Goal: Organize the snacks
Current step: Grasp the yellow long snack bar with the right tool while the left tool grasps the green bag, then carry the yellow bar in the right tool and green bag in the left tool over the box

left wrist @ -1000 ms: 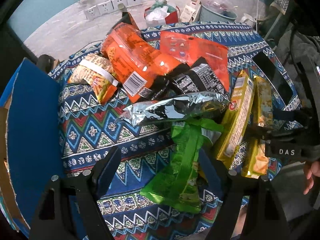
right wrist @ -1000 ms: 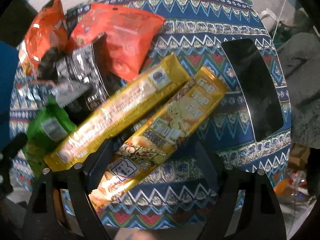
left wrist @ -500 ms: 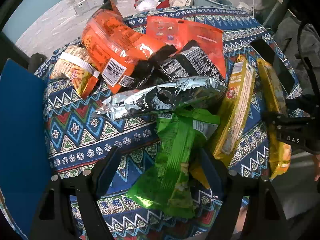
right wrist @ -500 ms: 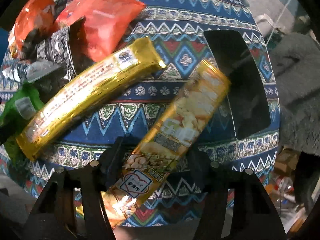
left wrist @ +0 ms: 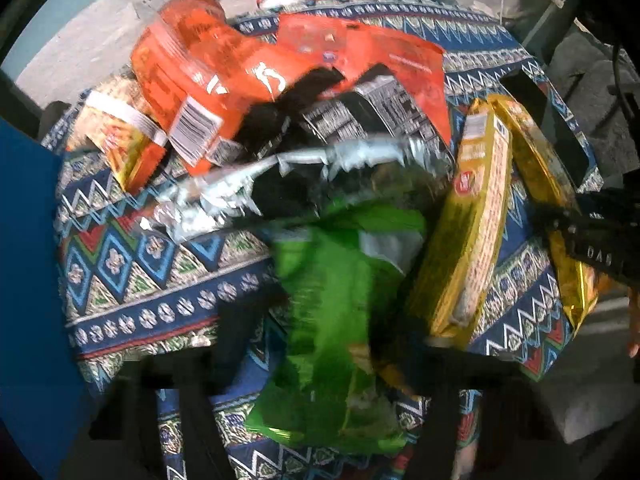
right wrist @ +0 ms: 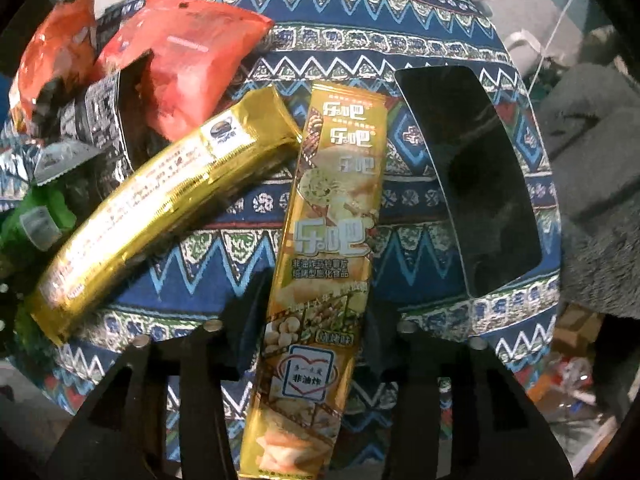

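Both of my hand-held grippers are closing on snack packs over the patterned counter.

My right hand-held gripper (right wrist: 316,312) is closing, and its fingers already press both sides of the long gold chip pack (right wrist: 332,232), which points away from me near the middle of the counter (right wrist: 400,52). A second gold pack (right wrist: 160,208) lies slanted just to its left, their far ends touching, and a dark rectangular object (right wrist: 472,184) lies to its right. My left hand-held gripper (left wrist: 324,336) is closing too, with the green snack bag (left wrist: 336,320) between its fingers; the view is blurred, so I cannot tell how firmly they press. A silver bag (left wrist: 288,184) overlaps the green bag's far end, with orange bags (left wrist: 208,80) beyond.
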`<state>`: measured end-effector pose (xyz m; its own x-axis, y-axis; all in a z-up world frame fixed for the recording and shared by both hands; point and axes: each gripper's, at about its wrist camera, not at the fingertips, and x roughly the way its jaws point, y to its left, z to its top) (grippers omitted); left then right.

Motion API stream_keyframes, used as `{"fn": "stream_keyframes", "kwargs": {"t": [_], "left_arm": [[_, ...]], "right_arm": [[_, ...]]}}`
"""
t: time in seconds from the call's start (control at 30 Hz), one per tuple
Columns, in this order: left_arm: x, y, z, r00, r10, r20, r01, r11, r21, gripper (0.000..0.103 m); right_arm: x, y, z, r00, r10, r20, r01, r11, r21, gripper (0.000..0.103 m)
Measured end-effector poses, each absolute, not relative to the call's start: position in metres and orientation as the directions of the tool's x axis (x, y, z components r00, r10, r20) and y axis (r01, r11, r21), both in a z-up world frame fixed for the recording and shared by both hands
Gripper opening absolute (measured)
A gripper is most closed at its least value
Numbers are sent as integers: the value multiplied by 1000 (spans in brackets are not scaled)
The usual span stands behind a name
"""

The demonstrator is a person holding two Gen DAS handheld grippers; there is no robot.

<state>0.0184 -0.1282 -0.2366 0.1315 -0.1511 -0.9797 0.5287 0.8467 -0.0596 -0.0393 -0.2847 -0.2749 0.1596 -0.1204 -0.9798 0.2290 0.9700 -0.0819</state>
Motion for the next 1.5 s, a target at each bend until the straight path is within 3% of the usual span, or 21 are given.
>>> {"fn": "stream_keyframes", "kwargs": {"t": [0.43,0.83,1.5], "left_arm": [[-25,-118,-195,244,-137,-960,559,829,24,32],[-17,-94,-141,353,-165,-921,506,862,40,32],[6,-49,-94,477,-150,-866,397,916,60,32]], "right_arm": [[-41,-277,-226,267,-156,-951,220,971,-98,29],[-66,-248,-176,396,-168,-903,213,973,-87,29],[-41,-199,-124,543,-61,-838,88,996,-16,29]]}}
